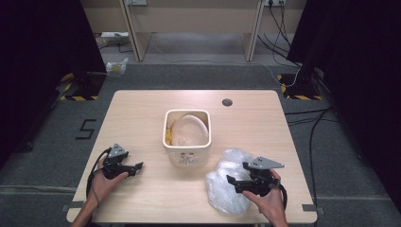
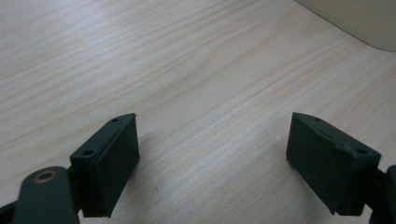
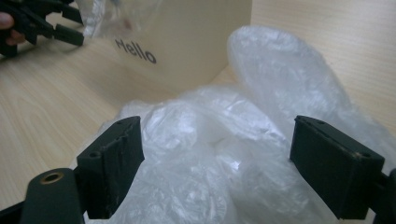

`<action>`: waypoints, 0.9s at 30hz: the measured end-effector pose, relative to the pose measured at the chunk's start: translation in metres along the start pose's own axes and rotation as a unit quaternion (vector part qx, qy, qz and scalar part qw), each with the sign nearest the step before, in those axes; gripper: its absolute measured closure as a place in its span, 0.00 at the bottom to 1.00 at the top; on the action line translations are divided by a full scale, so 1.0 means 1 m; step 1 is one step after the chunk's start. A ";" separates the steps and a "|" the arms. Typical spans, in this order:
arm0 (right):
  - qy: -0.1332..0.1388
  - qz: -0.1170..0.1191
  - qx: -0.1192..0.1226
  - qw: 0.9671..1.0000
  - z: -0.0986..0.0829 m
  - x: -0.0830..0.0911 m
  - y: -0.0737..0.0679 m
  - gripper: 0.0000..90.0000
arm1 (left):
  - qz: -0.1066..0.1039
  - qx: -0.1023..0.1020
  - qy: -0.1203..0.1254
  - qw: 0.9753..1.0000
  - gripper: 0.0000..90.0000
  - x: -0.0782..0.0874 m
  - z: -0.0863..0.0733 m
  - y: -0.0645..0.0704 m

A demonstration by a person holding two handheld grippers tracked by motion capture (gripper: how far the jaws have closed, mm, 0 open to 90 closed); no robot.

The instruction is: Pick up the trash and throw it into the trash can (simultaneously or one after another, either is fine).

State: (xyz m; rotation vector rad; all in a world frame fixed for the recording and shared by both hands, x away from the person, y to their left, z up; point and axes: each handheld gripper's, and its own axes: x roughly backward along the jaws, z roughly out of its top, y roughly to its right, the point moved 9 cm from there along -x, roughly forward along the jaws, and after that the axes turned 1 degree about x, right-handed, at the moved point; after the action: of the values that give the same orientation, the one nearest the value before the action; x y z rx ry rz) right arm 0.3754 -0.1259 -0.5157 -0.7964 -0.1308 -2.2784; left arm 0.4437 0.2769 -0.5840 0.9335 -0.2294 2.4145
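From the high view, the crumpled clear plastic bag [image 1: 230, 182] lies on the bench [image 1: 142, 109] at near right, under the right gripper [image 1: 235, 178]; the left gripper [image 1: 137, 166] rests at near left of the cream bin [image 1: 187, 156]. The left gripper view shows spread jaws over bare bench. The right gripper view shows spread jaws straddling the bag [image 3: 219, 154], empty.

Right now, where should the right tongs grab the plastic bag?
Pinch the raised crumpled fold at the middle of the plastic bag, coming straight down from above: the right tongs already hang open across it, and the heap lies loose on the table.
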 end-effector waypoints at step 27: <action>-0.063 -0.018 0.037 0.997 -0.030 -0.033 -0.005 0.19 | 0.000 0.000 0.000 1.000 0.18 0.000 0.000 0.000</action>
State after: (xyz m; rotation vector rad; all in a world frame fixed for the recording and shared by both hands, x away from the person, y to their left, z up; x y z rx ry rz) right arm 0.3757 -0.1121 -0.5580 -0.9050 -0.2881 -2.2435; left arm 0.4437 0.2769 -0.5840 0.9337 -0.2289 2.4144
